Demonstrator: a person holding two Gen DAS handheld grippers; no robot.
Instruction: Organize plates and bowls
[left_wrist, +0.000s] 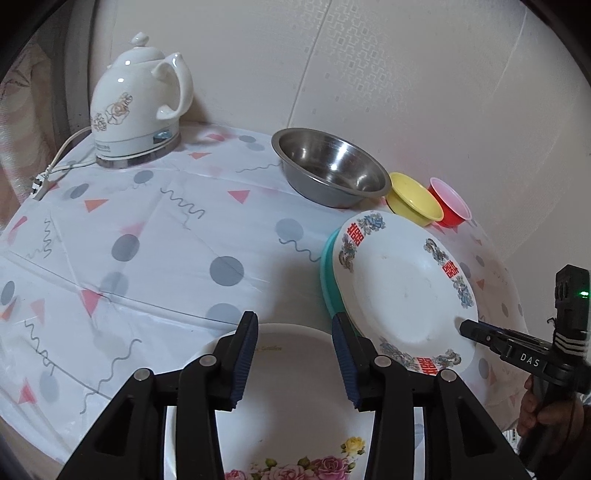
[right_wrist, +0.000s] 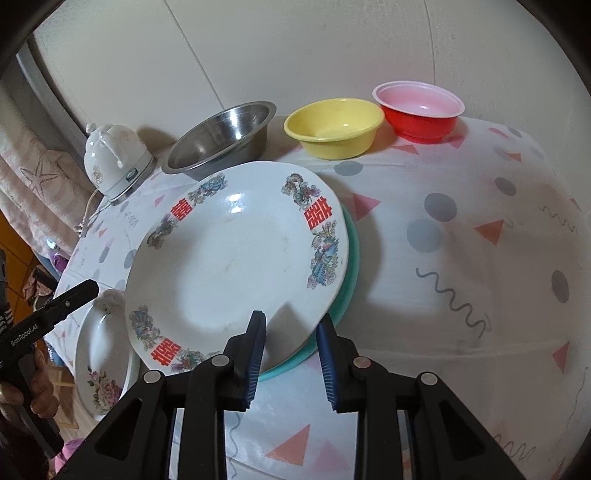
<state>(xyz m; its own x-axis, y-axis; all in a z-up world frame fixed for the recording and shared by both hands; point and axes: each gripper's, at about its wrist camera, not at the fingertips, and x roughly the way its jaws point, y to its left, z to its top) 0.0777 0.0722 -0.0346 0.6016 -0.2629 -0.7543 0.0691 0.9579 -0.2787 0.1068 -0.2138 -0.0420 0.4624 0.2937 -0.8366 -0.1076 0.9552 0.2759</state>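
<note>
- Right gripper (right_wrist: 291, 354) was spread, gripping nothing; the near rim of the white round plate with red characters and dragon print (right_wrist: 236, 269) lay just ahead of and between its fingers.
- That plate sat tilted on a teal plate (right_wrist: 349, 280) on the desk (right_wrist: 461, 258).
- Left gripper (left_wrist: 295, 356) was also spread and empty, hovering over a white floral plate (left_wrist: 291, 413); the printed plate lay to its right.
- Judgement: right gripper was nearer, with the rim aligned for a pinch.
- Steel bowl (right_wrist: 225, 136), yellow plastic bowl (right_wrist: 334, 127) and red plastic bowl (right_wrist: 419, 110) stood well beyond.
</note>
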